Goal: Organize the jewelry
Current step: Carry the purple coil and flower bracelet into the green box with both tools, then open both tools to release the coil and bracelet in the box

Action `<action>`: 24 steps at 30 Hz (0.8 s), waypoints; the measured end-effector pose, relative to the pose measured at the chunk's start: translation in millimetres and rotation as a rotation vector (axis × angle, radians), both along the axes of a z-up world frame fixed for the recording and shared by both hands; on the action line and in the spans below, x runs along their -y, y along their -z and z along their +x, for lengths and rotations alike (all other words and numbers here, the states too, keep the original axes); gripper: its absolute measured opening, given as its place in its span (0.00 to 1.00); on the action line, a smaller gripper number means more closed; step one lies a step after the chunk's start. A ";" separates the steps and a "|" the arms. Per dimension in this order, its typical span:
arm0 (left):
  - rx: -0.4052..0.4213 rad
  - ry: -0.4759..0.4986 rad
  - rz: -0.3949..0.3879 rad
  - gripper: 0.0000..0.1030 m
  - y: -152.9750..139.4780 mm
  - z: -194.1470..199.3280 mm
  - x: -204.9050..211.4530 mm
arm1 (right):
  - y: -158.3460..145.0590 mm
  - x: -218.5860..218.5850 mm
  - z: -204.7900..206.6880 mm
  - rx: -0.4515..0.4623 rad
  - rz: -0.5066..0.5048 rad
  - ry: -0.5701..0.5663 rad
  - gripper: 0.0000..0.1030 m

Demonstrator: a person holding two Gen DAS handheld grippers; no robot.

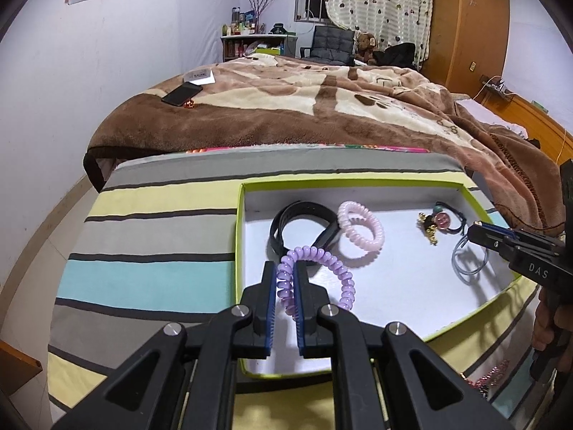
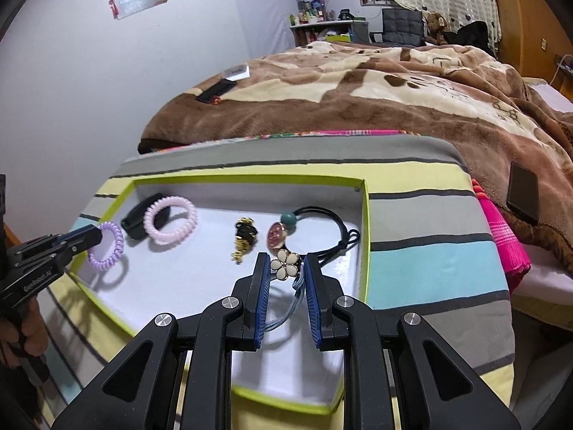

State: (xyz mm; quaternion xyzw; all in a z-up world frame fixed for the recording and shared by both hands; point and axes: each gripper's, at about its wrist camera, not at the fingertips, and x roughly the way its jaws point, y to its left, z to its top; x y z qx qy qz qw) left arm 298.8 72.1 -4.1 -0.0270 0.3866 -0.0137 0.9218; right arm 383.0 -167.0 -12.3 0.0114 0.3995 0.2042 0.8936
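Observation:
A shallow white tray with a lime-green rim (image 1: pixel 240 233) (image 2: pixel 366 233) lies on a striped cloth. My left gripper (image 1: pixel 285 273) (image 2: pixel 94 233) is shut on a purple spiral hair tie (image 1: pixel 338 267) (image 2: pixel 120 242), held just over the tray's near left part. My right gripper (image 2: pixel 287 261) (image 1: pixel 472 231) is shut on a white flower hair tie (image 2: pixel 284 266) whose bluish loop (image 1: pixel 456 261) hangs above the tray's right side. On the tray floor rest a black band (image 1: pixel 297 209) (image 2: pixel 136 220), a pink spiral tie (image 1: pixel 379 236) (image 2: pixel 189 220), a gold clip (image 1: pixel 428 227) (image 2: pixel 243 236) and a black elastic with a teal bead (image 2: pixel 288 219).
The striped cloth (image 1: pixel 154 236) covers a padded surface set against a bed with a brown blanket (image 1: pixel 322 107). Two dark phones (image 1: pixel 182 94) (image 2: pixel 523 193) lie on the blanket. A pink beaded piece (image 1: pixel 496 372) sits on the cloth right of the tray. A hand (image 2: pixel 28 322) grips the left tool.

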 end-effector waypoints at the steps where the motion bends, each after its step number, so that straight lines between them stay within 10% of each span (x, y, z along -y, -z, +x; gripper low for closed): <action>1: -0.003 -0.002 0.003 0.09 1.5 0.9 -0.2 | 1.9 -0.3 1.4 -0.002 -0.007 0.002 0.19; 24: -0.009 0.006 0.047 0.22 7.6 6.5 4.5 | 1.3 -11.7 -7.0 0.029 -0.071 -0.012 0.34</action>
